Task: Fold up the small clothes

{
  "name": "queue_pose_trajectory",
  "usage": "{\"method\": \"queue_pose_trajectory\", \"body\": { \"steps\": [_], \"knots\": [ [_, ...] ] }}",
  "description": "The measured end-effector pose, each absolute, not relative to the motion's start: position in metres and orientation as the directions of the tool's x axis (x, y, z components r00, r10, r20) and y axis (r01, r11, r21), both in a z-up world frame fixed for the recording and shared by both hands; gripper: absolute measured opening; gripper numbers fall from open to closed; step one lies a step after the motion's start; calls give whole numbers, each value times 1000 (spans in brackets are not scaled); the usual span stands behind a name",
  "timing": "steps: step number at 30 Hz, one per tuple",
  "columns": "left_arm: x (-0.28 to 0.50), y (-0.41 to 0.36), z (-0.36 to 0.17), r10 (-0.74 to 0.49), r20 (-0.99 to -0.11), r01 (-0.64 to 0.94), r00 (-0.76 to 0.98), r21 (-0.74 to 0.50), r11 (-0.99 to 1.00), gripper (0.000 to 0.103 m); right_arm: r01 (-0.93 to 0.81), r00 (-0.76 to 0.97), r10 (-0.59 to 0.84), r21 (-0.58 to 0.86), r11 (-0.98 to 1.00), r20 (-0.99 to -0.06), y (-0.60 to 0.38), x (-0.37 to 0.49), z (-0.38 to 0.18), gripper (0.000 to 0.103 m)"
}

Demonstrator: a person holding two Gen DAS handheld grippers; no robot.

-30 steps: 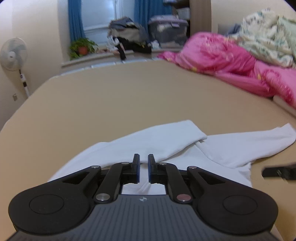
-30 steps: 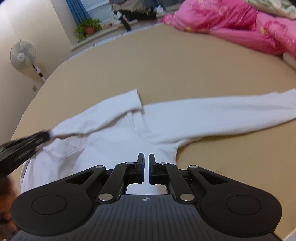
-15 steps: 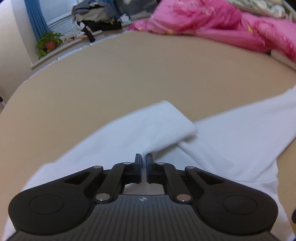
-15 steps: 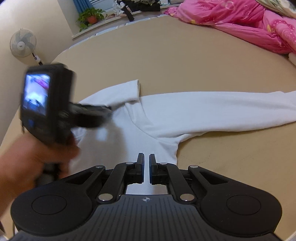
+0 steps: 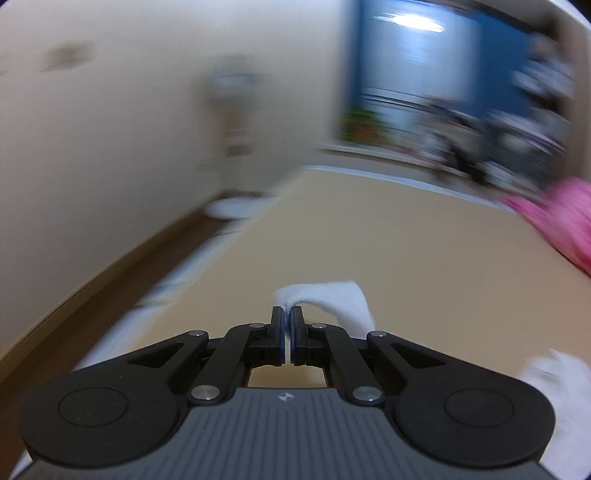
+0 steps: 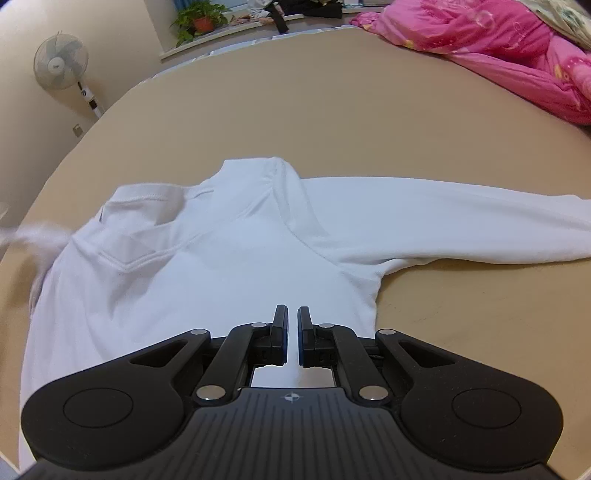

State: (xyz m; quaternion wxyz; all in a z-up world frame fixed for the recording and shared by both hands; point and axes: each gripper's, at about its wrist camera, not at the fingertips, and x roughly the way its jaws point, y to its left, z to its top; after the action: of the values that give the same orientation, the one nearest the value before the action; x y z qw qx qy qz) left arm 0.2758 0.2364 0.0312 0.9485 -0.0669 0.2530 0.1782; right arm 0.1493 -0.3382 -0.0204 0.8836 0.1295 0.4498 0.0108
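A white long-sleeved shirt (image 6: 207,258) lies spread on the tan bed (image 6: 332,110). Its right sleeve (image 6: 443,218) stretches out flat to the right. My left gripper (image 5: 287,317) is shut on the cuff of the left sleeve (image 5: 325,295) and holds it off the bed; that view is blurred by motion. The lifted sleeve shows as a white blur at the left edge of the right wrist view (image 6: 33,236). My right gripper (image 6: 292,325) hovers over the shirt's lower body, its jaws nearly closed with a narrow gap and nothing between them.
A pink quilt (image 6: 498,48) is piled at the far right of the bed. A standing fan (image 6: 61,66) is by the left wall. A potted plant (image 6: 197,18) and dark bags sit on the sill beyond the bed.
My left gripper took hold of the left sleeve's cuff and swung it out to the left, off the shirt's chest. My right gripper stayed over the shirt's lower part.
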Motion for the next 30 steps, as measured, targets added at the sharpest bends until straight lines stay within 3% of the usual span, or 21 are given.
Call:
{"method": "queue_pose_trajectory", "body": {
  "steps": [4, 7, 9, 12, 14, 19, 21, 25, 30],
  "knots": [
    [228, 356, -6, 477, -564, -671, 674, -198, 714, 2, 93, 580, 114, 205, 974, -806, -332, 150, -27, 5],
    [207, 410, -48, 467, -724, -832, 508, -273, 482, 2, 99, 562, 105, 193, 976, -821, -330, 152, -35, 5],
    [195, 424, -48, 506, -702, -858, 502, -328, 396, 1, 101, 551, 99, 184, 978, -829, -328, 153, -39, 5],
    [204, 408, -30, 572, -637, -846, 517, -279, 453, 0, 103, 539, 83, 163, 981, -838, -326, 155, -45, 5],
    [225, 381, -22, 509, -615, -769, 602, -275, 577, 1, 105, 533, 76, 155, 982, -843, -325, 157, -47, 5],
    [302, 262, -21, 58, -608, -258, 792, -247, 934, 8, 88, 525, 75, 142, 986, -848, -319, 160, -50, 5],
    [329, 205, -34, -133, -643, -43, 754, -251, 967, 22, 81, 524, 78, 141, 987, -848, -317, 161, -51, 5],
    [353, 116, -77, -164, -730, 153, 663, -82, 985, 26, 81, 525, 73, 135, 988, -848, -318, 161, -50, 5],
    [361, 82, -104, -205, -772, 287, 602, -30, 957, 60, 75, 527, 80, 140, 987, -846, -317, 161, -49, 5]
  ]
}}
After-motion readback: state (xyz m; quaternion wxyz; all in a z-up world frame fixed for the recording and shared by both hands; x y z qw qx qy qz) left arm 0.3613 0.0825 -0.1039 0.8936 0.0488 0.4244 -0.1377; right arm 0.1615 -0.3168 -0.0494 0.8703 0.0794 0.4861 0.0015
